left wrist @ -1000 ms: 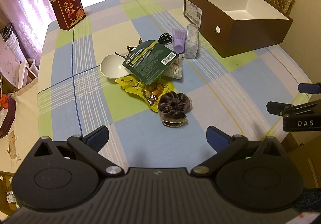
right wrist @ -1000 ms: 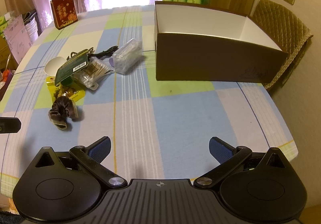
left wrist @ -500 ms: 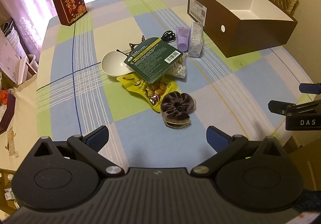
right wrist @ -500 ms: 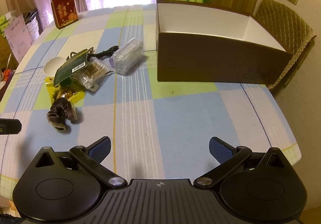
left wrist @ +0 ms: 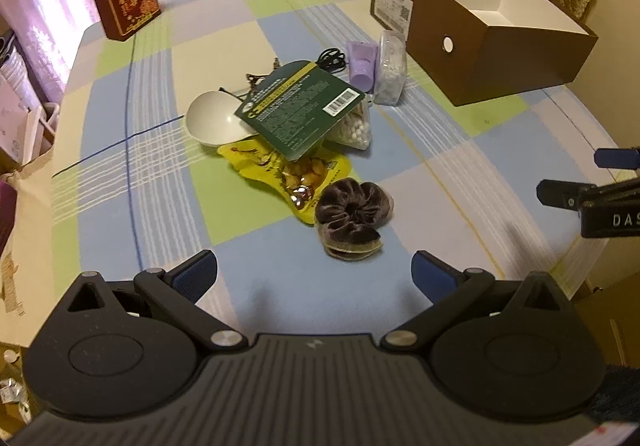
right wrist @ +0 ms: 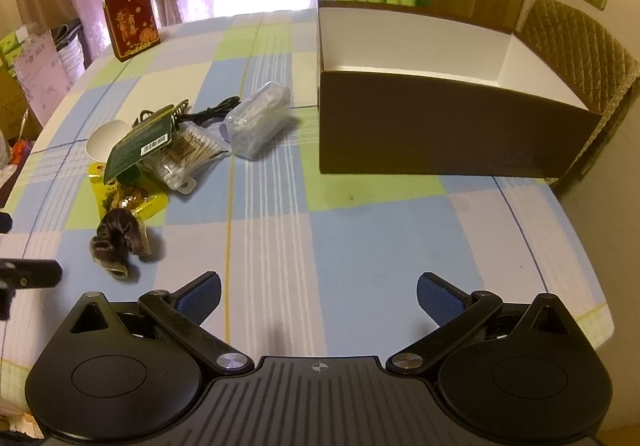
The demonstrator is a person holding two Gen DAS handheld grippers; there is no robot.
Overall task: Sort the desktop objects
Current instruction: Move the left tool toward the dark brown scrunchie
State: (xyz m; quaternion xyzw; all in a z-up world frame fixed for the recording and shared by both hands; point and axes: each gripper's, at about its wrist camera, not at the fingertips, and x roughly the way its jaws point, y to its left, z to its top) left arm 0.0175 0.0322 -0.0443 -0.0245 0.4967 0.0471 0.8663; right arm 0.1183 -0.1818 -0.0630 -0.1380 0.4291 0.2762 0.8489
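My left tongs (left wrist: 314, 272) gape wide over the checked tablecloth (left wrist: 160, 182), holding nothing; my right tongs (right wrist: 319, 292) gape too, empty, well apart from the clutter. The brown box (right wrist: 440, 130) sits open at the far right, its white inside bare. Left of it lies the pile: a green card (left wrist: 298, 110) tilted over a white bowl (left wrist: 212, 120), a yellow snack bag (left wrist: 280, 170), a clear swab case (right wrist: 258, 120), and nearest my left tongs, a brown scrunchie (left wrist: 352, 214).
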